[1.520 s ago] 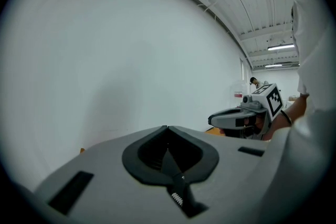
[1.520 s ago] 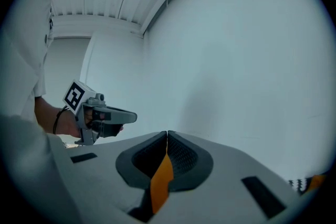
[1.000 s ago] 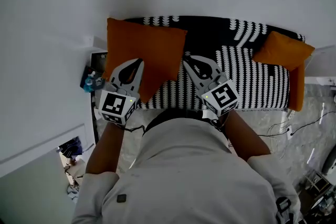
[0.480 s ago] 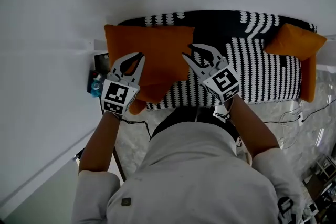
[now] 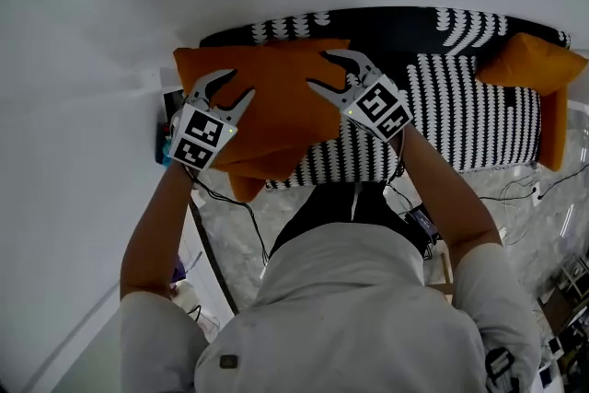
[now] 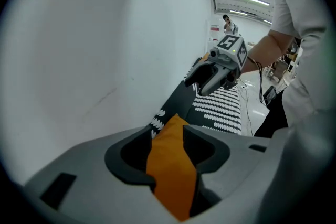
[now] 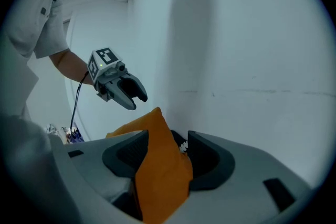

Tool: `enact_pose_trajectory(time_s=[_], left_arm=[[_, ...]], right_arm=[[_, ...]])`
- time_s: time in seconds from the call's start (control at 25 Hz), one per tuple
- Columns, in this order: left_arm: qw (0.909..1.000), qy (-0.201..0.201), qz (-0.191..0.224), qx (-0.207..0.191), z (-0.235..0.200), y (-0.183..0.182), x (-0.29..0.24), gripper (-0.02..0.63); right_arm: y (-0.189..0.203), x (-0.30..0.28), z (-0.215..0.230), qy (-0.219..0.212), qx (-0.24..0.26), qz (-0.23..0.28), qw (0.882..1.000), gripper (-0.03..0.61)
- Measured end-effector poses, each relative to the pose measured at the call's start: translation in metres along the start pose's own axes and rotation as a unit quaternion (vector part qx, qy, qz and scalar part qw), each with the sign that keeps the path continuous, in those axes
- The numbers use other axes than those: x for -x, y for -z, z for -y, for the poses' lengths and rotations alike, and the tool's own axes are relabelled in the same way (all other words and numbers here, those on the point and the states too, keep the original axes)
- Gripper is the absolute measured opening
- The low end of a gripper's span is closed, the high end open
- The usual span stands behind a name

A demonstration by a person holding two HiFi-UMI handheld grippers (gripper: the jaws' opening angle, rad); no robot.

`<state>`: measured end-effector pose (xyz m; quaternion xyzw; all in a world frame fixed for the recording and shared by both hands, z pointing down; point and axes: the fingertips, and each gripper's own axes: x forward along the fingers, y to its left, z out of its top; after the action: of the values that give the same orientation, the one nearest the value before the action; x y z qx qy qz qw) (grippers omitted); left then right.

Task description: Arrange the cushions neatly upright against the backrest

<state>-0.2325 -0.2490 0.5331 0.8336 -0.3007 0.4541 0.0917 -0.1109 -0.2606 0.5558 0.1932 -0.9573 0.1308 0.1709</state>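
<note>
Our left claw (image 5: 236, 86) and right claw (image 5: 322, 71) have just opened around the cushion (image 5: 276, 101), freeing it upright against the backrest (image 5: 396, 23).

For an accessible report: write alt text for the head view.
Seen from above, a person's left gripper and right gripper, jaws just opening, straddle the ends of an orange cushion leaning against the backrest of a patterned sofa; a second orange cushion sits at its right end.

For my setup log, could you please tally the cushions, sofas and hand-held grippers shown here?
Orange cushions: 2, left cushion and right cushion
Black-and-white sofa: 1
Hand-held grippers: 2, left hand-held gripper and right hand-held gripper, jaws just opening, left cushion between each pair
Total: 5
</note>
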Motion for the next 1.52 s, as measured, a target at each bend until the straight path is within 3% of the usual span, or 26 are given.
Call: enact_pose_trajectory(time_s=[0.44,0.72,1.04,1.36,1.52], left_arm=[[0.9897,0.067,-0.119,-0.043,-0.039,0.062,-0.075,0.279],[0.9748,0.102,-0.191,-0.054,-0.053,0.101,-0.118,0.319],[0.9546,0.146,-0.257,-0.036,-0.059,0.144,-0.154,0.348],[0.9471,0.154,-0.28,-0.031,-0.061,0.169,-0.171,0.345],[0.9485,0.161,-0.27,-0.038,-0.058,0.173,-0.171,0.247]], right_arm=[[0.073,-0.075,0.03,-0.041,-0.019,-0.077,0.996,0.275],[0.115,-0.119,0.036,-0.078,-0.042,-0.123,0.988,0.284],[0.163,-0.163,0.03,-0.116,-0.061,-0.193,0.972,0.299],[0.195,-0.189,0.023,-0.131,-0.083,-0.24,0.958,0.296],[0.193,-0.192,0.02,-0.138,-0.09,-0.241,0.956,0.202]])
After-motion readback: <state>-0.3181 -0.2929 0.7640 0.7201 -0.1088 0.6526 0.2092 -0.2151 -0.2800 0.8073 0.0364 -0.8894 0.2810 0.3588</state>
